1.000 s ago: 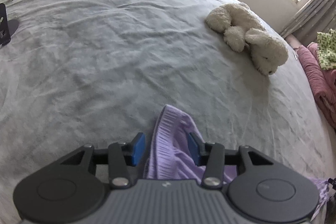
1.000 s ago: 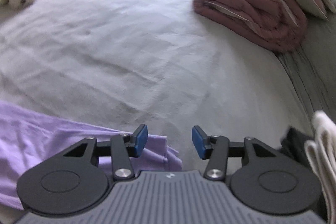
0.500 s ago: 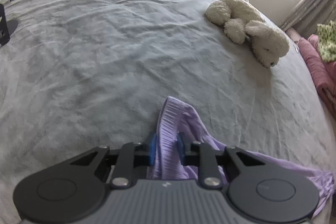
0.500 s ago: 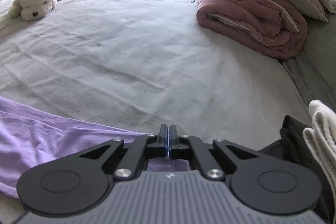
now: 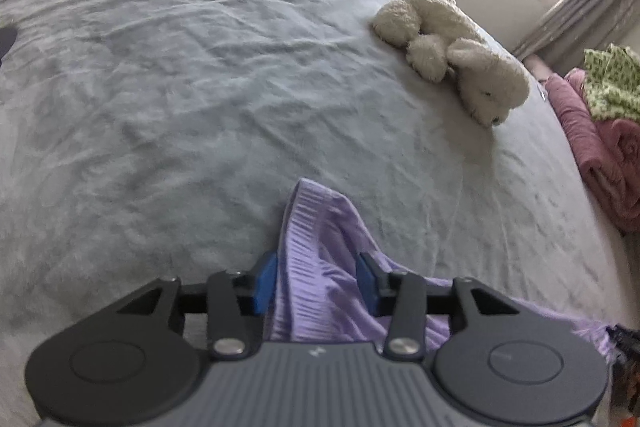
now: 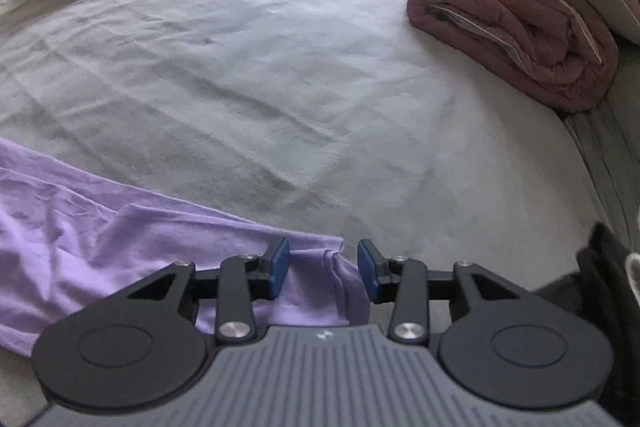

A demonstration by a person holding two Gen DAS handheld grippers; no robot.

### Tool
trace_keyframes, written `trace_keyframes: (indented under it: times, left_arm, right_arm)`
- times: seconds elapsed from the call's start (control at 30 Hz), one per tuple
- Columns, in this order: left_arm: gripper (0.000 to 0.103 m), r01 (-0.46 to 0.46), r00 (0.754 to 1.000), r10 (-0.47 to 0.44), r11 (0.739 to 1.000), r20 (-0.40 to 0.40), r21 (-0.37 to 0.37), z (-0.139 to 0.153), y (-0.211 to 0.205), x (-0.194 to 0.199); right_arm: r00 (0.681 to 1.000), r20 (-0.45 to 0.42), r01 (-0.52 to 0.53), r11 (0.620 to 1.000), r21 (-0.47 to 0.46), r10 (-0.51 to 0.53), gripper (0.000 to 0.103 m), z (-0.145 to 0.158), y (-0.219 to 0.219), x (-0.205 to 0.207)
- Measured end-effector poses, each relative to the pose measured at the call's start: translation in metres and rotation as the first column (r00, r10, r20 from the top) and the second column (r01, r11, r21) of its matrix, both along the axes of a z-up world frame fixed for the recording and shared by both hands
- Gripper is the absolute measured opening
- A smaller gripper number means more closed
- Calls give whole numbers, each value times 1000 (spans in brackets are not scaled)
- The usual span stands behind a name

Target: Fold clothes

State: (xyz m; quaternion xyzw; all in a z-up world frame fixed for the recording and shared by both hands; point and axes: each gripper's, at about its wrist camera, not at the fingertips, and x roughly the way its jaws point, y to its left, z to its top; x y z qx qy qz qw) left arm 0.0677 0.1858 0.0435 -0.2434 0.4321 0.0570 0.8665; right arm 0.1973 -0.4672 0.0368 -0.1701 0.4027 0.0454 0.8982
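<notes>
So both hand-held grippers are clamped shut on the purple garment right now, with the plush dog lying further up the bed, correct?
Not quite. Both wrist views show the left hand-held gripper and right hand-held gripper open, fingers straddling the purple garment. The plush dog does lie further up the bed.

Both grippers are built alike: left gripper (image 5: 316, 281) and right gripper (image 6: 323, 269) are tipped with blue pads, carried on black linkage arms pinned with silver screws, behind which a ribbed grey body is seen.

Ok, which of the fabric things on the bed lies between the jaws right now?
The purple garment, flat on the sheet; the rolled pink blanket sits far off by the pillows.
</notes>
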Motion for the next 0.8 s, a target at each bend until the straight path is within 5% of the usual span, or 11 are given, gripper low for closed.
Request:
trace_keyframes:
  times: [0.1,0.27,0.33,0.4,0.8]
  left_arm:
    - [24,17,1000,-16,998,-13,68,0,-6,0]
    - [19,32,999,-29,991,-25,128,-1,-8,0]
    - [18,27,999,-24,991,-25,129,-1,-7,0]
    - [17,23,1000,-20,991,-24,132,-1,-7,0]
    - [10,-14,1000,14,990,5,144,3,-9,-7]
  right_arm:
    - [1000,-10,-15,1000,4,15,41,-4,1,3]
    - [1000,-22,-18,999,36,19,40,-7,-2,7]
    - [1000,-18,-17,998,58,18,30,-7,-3,5]
    - [999,-15,-30,997,65,31,8,-6,-2,2]
    - [984,178,-28,1000,7,26,4,19,3,-49]
